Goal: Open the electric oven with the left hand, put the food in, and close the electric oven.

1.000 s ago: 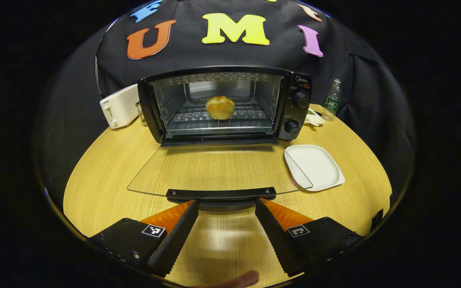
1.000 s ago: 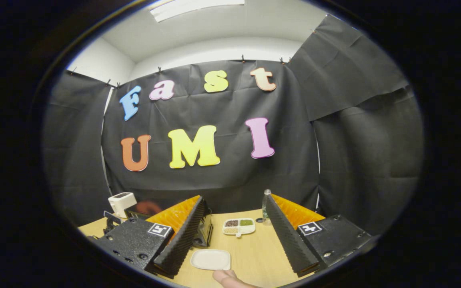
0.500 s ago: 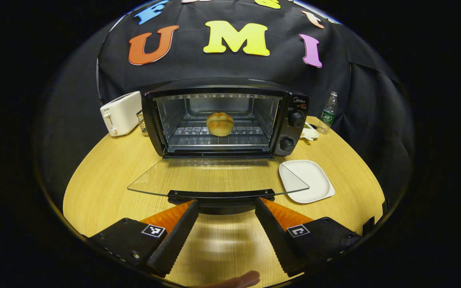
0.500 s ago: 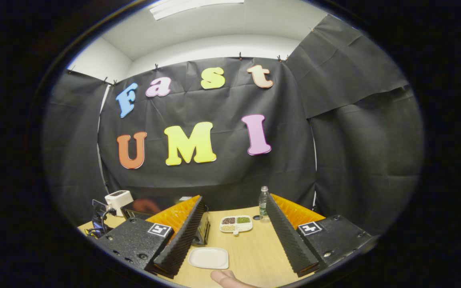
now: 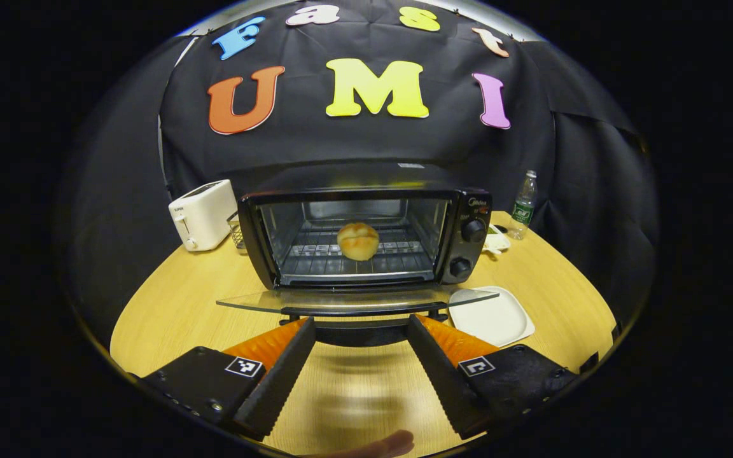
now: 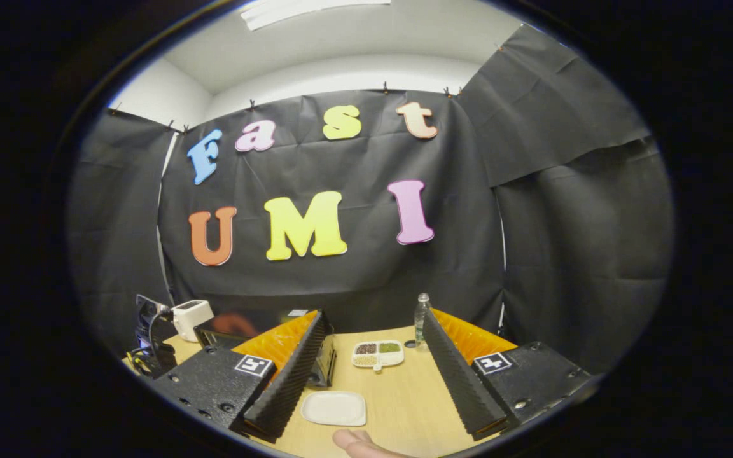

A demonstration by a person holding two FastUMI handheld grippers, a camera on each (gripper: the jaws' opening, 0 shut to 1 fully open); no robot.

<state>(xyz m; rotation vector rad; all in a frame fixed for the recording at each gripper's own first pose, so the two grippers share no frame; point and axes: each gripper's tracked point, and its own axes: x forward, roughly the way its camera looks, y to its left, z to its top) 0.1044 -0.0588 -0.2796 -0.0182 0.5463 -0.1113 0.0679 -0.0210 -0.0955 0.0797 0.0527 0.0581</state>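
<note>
Oven [image 5: 468, 216] brand logo visible, unreadable; bottle [image 5: 522, 205] label green.

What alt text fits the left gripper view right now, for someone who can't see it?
An open oven holds a bun on its rack, its glass door hanging nearly level. The left gripper sits open just below the door handle, a white plate beside.

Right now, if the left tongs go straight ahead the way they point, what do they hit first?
Most likely the oven door handle: it sits just past the open left tongs, in the gap between the tips. Behind it come the glass door and the bun on the rack. Depth is hard to judge.
</note>
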